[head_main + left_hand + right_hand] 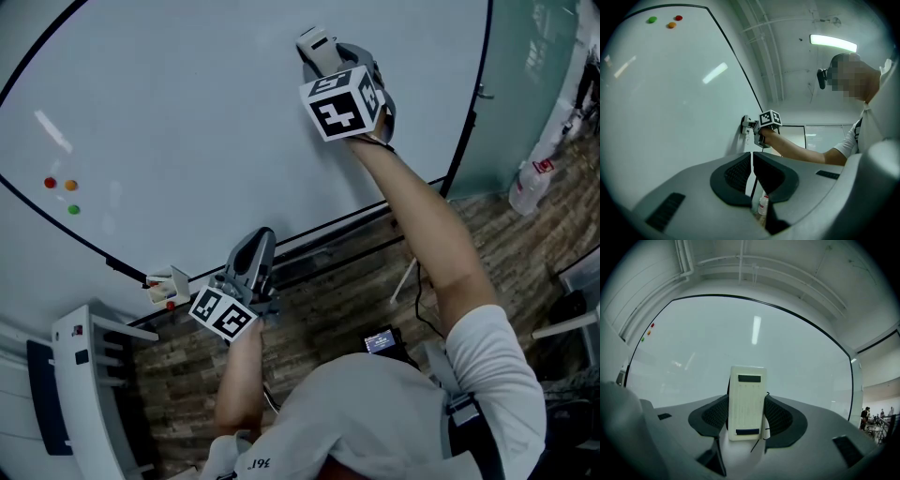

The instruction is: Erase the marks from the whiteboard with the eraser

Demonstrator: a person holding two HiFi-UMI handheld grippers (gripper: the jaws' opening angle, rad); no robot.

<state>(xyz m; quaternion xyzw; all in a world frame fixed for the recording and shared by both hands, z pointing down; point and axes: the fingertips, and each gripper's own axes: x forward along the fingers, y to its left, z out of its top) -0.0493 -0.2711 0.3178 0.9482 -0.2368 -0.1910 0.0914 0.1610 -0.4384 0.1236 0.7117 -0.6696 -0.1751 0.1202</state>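
The whiteboard fills the upper left of the head view, and I see no pen marks on it. My right gripper is raised to the board's upper right, shut on the white eraser, which meets the board. In the right gripper view the eraser stands upright between the jaws, facing the board. My left gripper hangs low by the board's bottom edge, its jaws shut on nothing. From the left gripper view, the right gripper and the eraser sit against the board.
Red, orange and green magnets sit at the board's left. A small box rests on the ledge. A white rack stands at the lower left, a white bag at the right, and a small screen device on the wooden floor.
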